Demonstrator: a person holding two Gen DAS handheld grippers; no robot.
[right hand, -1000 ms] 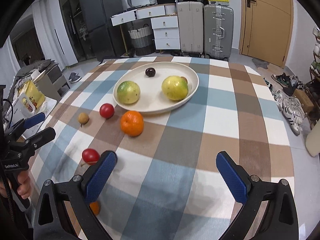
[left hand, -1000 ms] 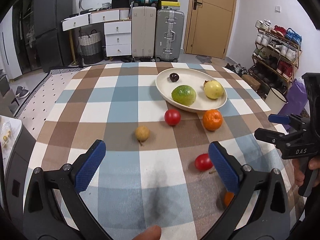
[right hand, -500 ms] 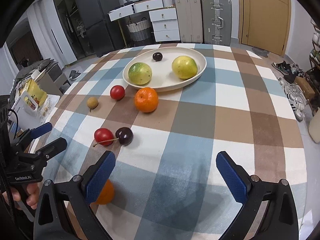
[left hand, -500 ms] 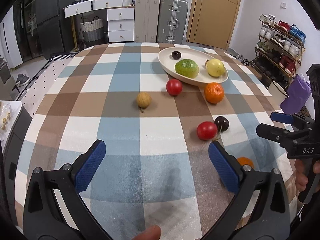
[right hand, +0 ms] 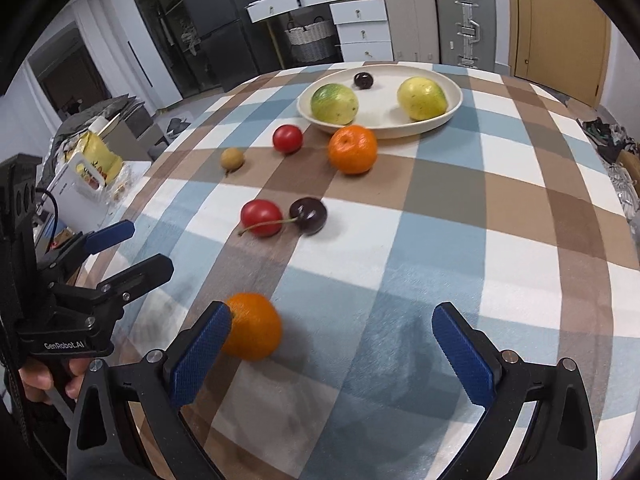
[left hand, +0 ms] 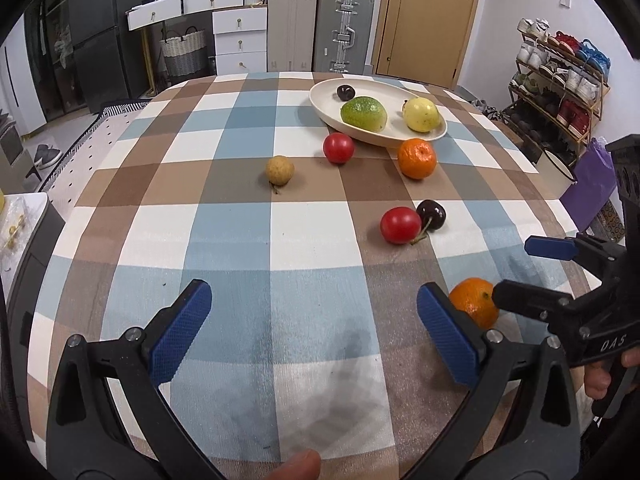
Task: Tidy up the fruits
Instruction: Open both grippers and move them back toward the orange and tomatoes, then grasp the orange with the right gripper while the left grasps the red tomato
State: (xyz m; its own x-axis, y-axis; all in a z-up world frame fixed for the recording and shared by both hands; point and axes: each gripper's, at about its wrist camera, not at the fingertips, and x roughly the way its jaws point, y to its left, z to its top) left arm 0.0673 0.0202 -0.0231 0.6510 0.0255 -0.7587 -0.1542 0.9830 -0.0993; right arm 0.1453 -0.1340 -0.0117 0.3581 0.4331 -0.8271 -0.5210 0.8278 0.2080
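A cream oval plate [left hand: 424,140] [right hand: 452,110] at the far side of the checked table holds a green fruit [left hand: 363,114], a yellow fruit [left hand: 421,115] and a dark cherry [left hand: 345,92]. Loose on the cloth lie a near orange [left hand: 474,307] [right hand: 252,332], a far orange [left hand: 417,159] [right hand: 353,149], two red tomatoes [left hand: 400,225] [left hand: 338,148], a dark cherry [left hand: 431,215] [right hand: 308,216] and a tan longan [left hand: 280,170] [right hand: 232,159]. My left gripper [left hand: 312,332] is open and empty. My right gripper [right hand: 332,356] is open, its left pad beside the near orange.
Suitcases [left hand: 320,26], white drawers [left hand: 238,36] and a wooden door [left hand: 424,16] stand beyond the table. A shoe rack [left hand: 560,80] is at the right. A low stand with a yellow bag [right hand: 94,156] sits left of the table.
Both grippers have drawn back and risen, so more of the near table shows. The near orange and the dark cherry, hidden a second ago, have come fully into view.
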